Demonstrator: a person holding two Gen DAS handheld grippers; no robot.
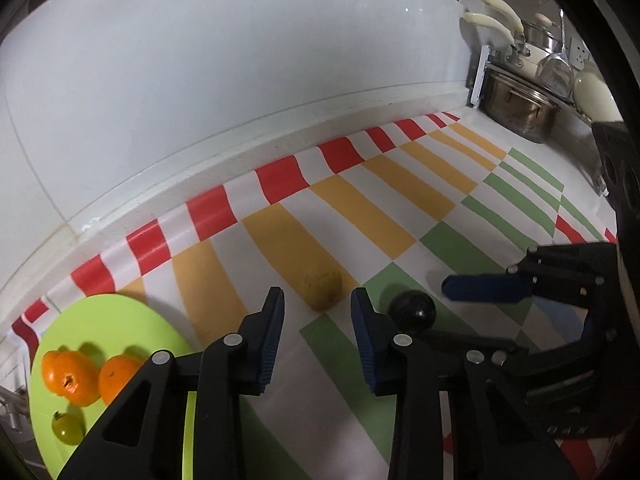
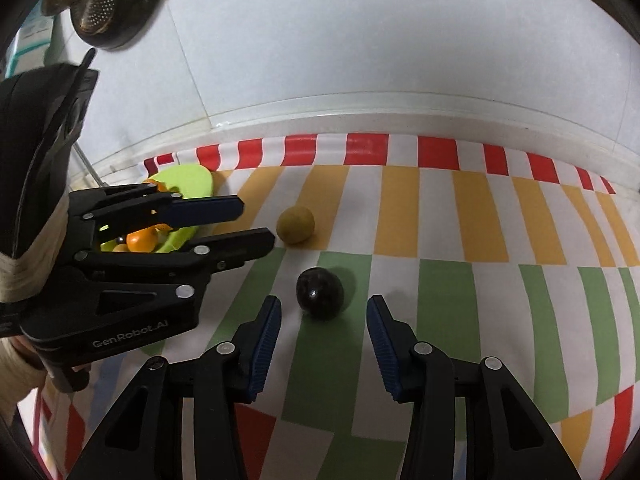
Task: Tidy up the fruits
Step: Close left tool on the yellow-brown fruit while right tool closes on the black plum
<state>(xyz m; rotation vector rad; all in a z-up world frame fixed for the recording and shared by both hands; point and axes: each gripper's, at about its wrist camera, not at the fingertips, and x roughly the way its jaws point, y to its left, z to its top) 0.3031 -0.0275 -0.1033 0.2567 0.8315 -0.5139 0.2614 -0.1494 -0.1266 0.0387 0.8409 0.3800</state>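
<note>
A yellow-brown round fruit (image 1: 323, 289) lies on the striped cloth just beyond my open, empty left gripper (image 1: 318, 303). A dark plum (image 1: 413, 311) lies to its right. In the right wrist view the plum (image 2: 319, 291) sits just ahead of my open, empty right gripper (image 2: 323, 312), with the yellow fruit (image 2: 296, 225) farther back. A lime-green plate (image 1: 120, 320) at the left holds two oranges (image 1: 72, 378) and a small green fruit (image 1: 67, 427). The left gripper (image 2: 256, 224) shows in the right wrist view, and the right gripper's finger (image 1: 486, 288) in the left wrist view.
The striped cloth (image 2: 440, 300) covers a white counter against a white tiled wall (image 1: 240, 80). Steel pots (image 1: 520, 108) and utensils stand at the far right of the counter. A dark colander (image 2: 112, 0) hangs at upper left in the right wrist view.
</note>
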